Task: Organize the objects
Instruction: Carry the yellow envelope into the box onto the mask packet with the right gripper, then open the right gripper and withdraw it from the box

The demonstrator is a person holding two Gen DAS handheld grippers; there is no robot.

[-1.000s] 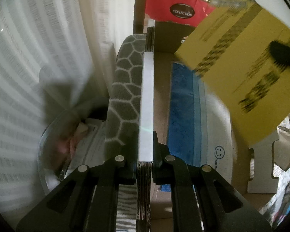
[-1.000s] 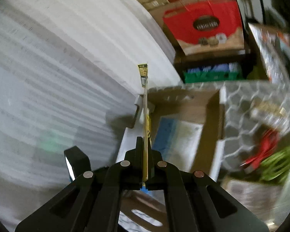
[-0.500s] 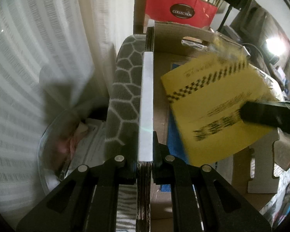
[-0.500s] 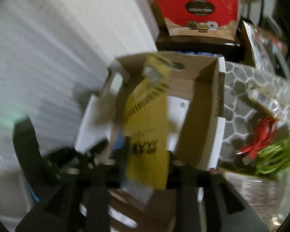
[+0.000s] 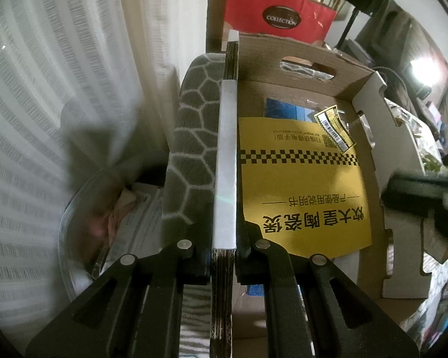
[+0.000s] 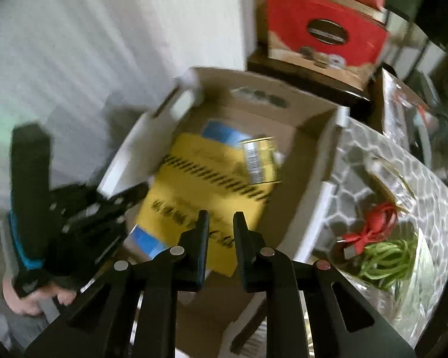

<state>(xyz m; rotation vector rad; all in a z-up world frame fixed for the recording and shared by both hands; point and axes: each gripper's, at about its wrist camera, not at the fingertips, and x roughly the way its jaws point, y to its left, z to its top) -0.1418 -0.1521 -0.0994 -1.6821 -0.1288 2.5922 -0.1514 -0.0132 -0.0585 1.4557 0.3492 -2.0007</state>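
My left gripper (image 5: pixel 224 238) is shut on the left wall (image 5: pixel 228 149) of an open cardboard box (image 6: pixel 283 113), and also shows in the right wrist view as the left gripper (image 6: pixel 134 194), held by a hand. A yellow booklet (image 5: pixel 301 185) with black print and a checkered stripe lies flat inside the box on a blue and white packet (image 5: pixel 283 109). In the right wrist view the yellow booklet (image 6: pixel 206 179) is below and beyond my right gripper (image 6: pixel 221 220). That gripper's jaws are closing with a gap and nothing between them.
A grey cushion with a white hexagon pattern (image 5: pixel 191 149) presses against the box's outer wall. Beside it stands a clear bowl (image 5: pixel 83 208) of papers. A red bag (image 5: pixel 280 21) is behind the box. A clear bag with red and green cables (image 6: pixel 379 238) lies to the right.
The right gripper brought the yellow booklet down over the box and let it go; the booklet now lies flat inside. The left gripper has kept still on the box wall.
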